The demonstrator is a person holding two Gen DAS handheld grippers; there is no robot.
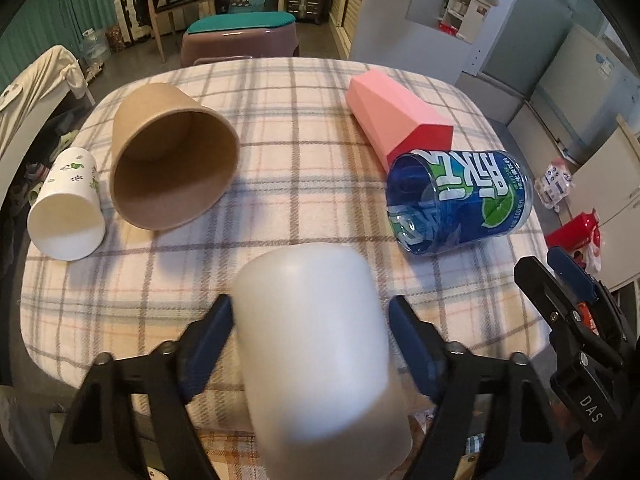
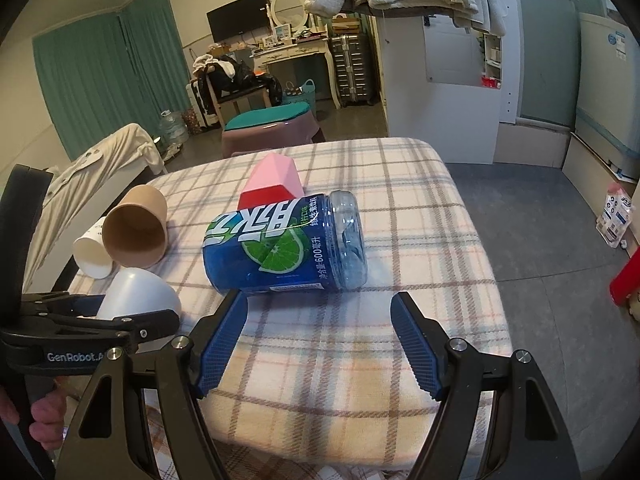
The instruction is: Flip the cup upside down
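While the white cup (image 1: 320, 344) sits between the left gripper (image 1: 310, 338)'s blue ribbed fingers (image 1: 208, 344), its smooth, frosted plastic wall blurred and its lower end cut off by the frame, I cannot tell whether the pads press it or merely flank it. The right gripper (image 2: 318, 340) stands wide apart over the plaid cloth (image 2: 360, 360), holding nothing. Beyond lie a brown paper cup (image 1: 172, 160), a floral cup (image 1: 66, 212), a faceted pink cup (image 1: 396, 120) and a clear blue-labelled jar (image 1: 460, 200), all on their sides.

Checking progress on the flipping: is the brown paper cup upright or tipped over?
Tipped over: the brown paper cup lies on its side on the plaid tablecloth, mouth facing the camera.
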